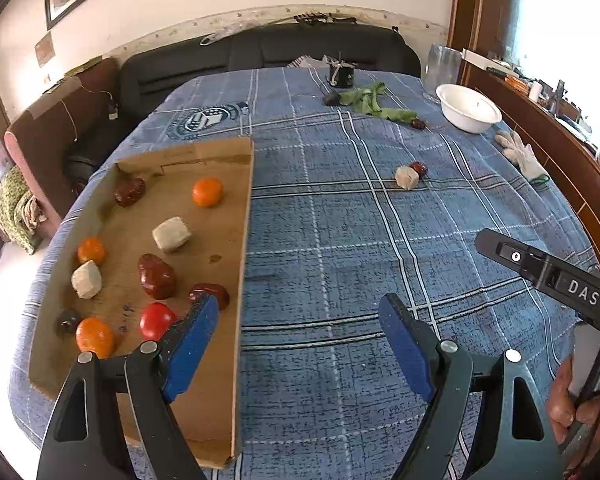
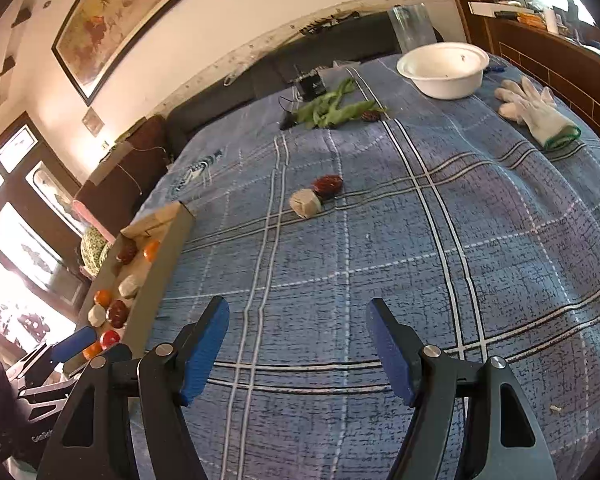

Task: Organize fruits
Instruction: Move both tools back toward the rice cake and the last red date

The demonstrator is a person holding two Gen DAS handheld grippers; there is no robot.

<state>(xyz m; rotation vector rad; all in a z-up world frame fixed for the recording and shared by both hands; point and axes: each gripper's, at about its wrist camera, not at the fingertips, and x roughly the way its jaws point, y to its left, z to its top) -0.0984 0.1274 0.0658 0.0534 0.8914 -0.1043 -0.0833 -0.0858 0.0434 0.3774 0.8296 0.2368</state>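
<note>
Both tongs gape wide, empty — right tongs [image 2: 296,344] should straddle the pale lump [image 2: 306,203] ahead, clear of the touching date [image 2: 328,185]; left tongs [image 1: 300,344] hover beside the cardboard tray [image 1: 220,360].

Blue plaid table [image 2: 480,260], cardboard tray [image 1: 224,264], white bowl [image 2: 444,70], glove [image 2: 536,114], greens [image 2: 332,110]

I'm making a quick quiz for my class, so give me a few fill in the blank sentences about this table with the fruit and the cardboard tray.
1. Both the left gripper and the right gripper have jaws that are ____.
2. The bowl near the far edge of the table is ____ in colour.
3. Out on the cloth, the pale block lies touching a dark ____ fruit.
4. The number of orange fruits in the cardboard tray is ____.

Missing words: open; white; red; three
</note>
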